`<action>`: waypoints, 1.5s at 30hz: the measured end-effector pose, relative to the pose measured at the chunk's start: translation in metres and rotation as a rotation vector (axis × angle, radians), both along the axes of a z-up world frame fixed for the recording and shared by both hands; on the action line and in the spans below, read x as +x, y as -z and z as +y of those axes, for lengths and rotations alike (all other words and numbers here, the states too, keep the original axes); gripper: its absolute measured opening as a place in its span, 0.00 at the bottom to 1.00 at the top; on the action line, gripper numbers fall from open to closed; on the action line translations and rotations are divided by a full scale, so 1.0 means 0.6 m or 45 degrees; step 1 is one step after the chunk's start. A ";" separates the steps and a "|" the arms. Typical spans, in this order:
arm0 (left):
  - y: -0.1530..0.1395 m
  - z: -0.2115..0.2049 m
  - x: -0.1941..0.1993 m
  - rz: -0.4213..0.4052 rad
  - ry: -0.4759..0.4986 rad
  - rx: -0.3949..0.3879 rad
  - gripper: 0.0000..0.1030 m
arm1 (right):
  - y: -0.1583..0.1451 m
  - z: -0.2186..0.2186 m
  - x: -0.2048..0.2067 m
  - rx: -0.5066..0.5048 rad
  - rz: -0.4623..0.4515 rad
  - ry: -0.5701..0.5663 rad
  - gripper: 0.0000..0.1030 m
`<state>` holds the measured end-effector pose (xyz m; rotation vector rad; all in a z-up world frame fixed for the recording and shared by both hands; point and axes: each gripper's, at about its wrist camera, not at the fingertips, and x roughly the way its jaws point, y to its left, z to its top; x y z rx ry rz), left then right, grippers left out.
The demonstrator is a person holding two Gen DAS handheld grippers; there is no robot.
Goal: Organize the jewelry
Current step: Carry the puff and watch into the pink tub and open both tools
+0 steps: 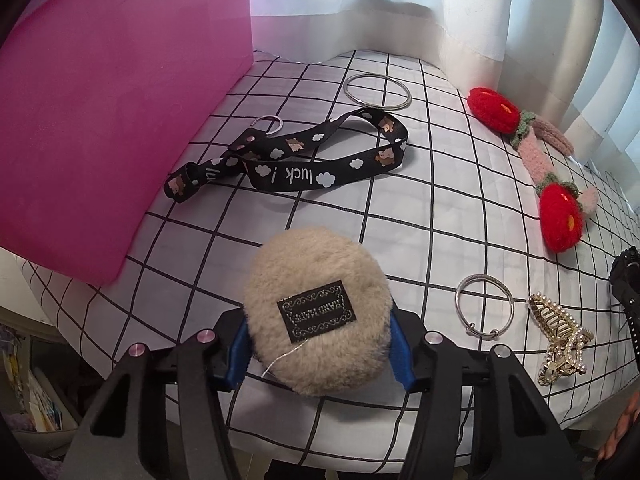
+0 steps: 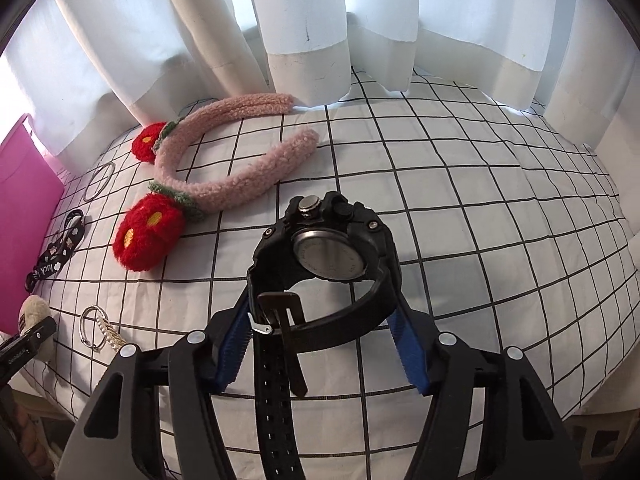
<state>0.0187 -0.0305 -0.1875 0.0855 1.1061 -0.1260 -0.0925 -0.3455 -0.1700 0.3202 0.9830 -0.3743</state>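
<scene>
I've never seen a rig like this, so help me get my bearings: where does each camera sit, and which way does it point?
Left wrist: rides on the left gripper, looking along its jaws, which clamp a beige fluffy pouch, toward the pink box.
Right wrist: rides on the right gripper, looking past its jaws, which clamp a black watch, toward the white curtains.
Shared: the strawberry headband, lanyard, checked cloth.

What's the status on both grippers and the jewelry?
Left gripper shut on beige plush puff. Right gripper shut on black watch. Two bangles, lanyard, pearl claw clip, strawberry headband still on cloth. Nothing blocking.
</scene>
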 end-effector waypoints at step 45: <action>-0.369 0.312 0.106 -0.457 -0.235 -0.030 0.52 | -0.366 0.552 0.314 0.224 -0.414 -0.995 0.30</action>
